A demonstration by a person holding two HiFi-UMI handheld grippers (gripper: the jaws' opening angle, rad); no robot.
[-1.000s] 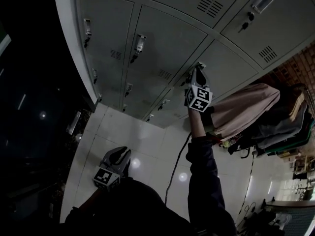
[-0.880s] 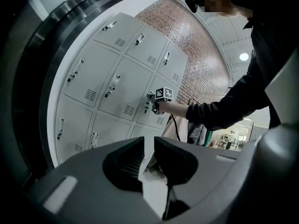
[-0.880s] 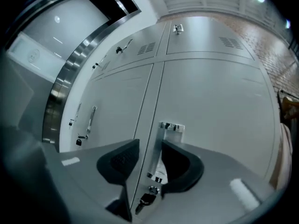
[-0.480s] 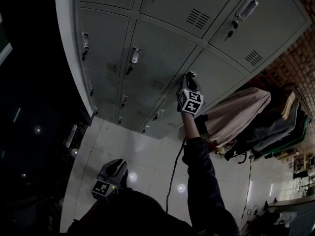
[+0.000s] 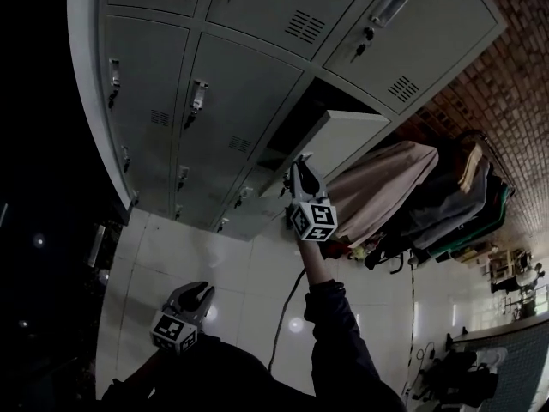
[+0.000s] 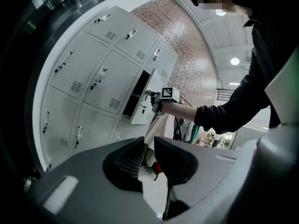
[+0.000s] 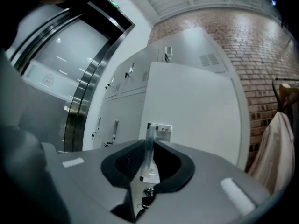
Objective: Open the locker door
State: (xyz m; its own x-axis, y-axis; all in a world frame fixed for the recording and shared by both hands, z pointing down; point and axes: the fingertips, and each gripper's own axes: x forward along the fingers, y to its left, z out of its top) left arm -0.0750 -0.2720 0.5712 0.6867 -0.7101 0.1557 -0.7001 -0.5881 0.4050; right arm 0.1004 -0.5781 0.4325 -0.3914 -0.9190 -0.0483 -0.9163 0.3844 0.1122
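The grey locker door [image 5: 343, 140] stands swung partly out from the bank of lockers, showing a dark compartment [image 5: 296, 123] behind it. My right gripper [image 5: 302, 170] is at the door's free edge, and it also shows in the left gripper view [image 6: 153, 97]. In the right gripper view the door's clear handle [image 7: 159, 128] stands between the jaws of my right gripper [image 7: 149, 143]. Those jaws are opening and a thin gap shows beside the handle. My left gripper [image 5: 204, 290] hangs low over the floor, jaws [image 6: 148, 141] a narrow gap apart with nothing between them.
Other shut locker doors [image 5: 223, 101] surround the open one. A rack of hanging clothes [image 5: 429, 187] stands to the right, in front of a brick wall [image 5: 506, 67]. A cable [image 5: 287, 307] trails across the white tiled floor. A steel door frame [image 7: 84, 92] stands left of the lockers.
The locker door was flush with the others and now stands swung out. My right gripper has drawn back and down with its edge. The left gripper stays low.
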